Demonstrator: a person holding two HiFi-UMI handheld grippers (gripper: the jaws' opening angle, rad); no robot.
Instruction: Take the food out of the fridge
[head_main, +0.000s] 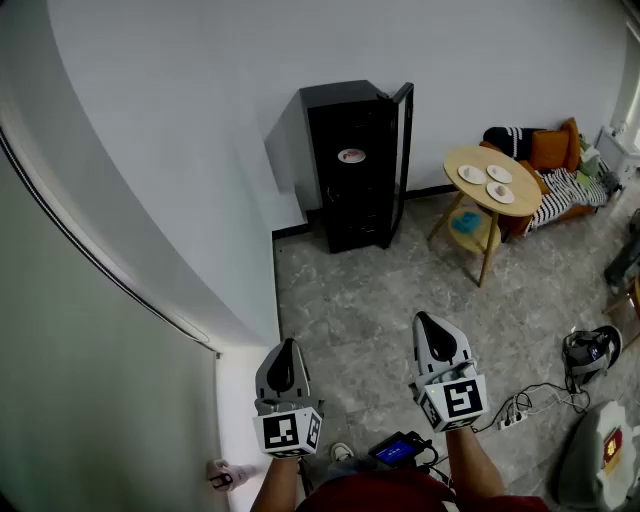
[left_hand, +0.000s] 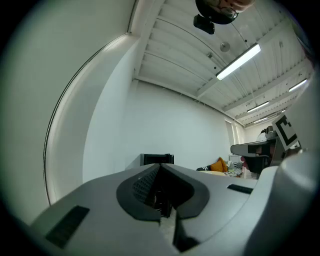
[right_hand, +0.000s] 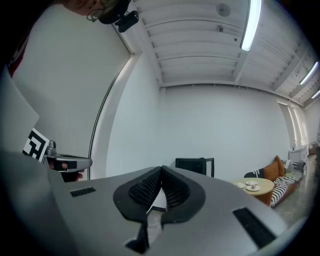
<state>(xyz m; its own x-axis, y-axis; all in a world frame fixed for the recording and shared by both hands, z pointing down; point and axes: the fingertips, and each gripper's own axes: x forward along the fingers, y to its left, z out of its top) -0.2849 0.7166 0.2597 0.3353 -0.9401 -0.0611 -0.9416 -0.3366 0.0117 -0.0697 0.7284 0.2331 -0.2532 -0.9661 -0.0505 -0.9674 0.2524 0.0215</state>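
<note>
Closest to us are the two tools: our left gripper (head_main: 290, 345) and our right gripper (head_main: 426, 318) point level above the floor, each with its jaws pressed together on nothing. Well apart from them, against the far wall, stands the black fridge (head_main: 345, 165) with its door (head_main: 403, 140) open (the food itself we cannot make out in the dark inside). We judge that a foot may catch the power strip (head_main: 512, 421) on the way, and shut jaws would only push the food.
</note>
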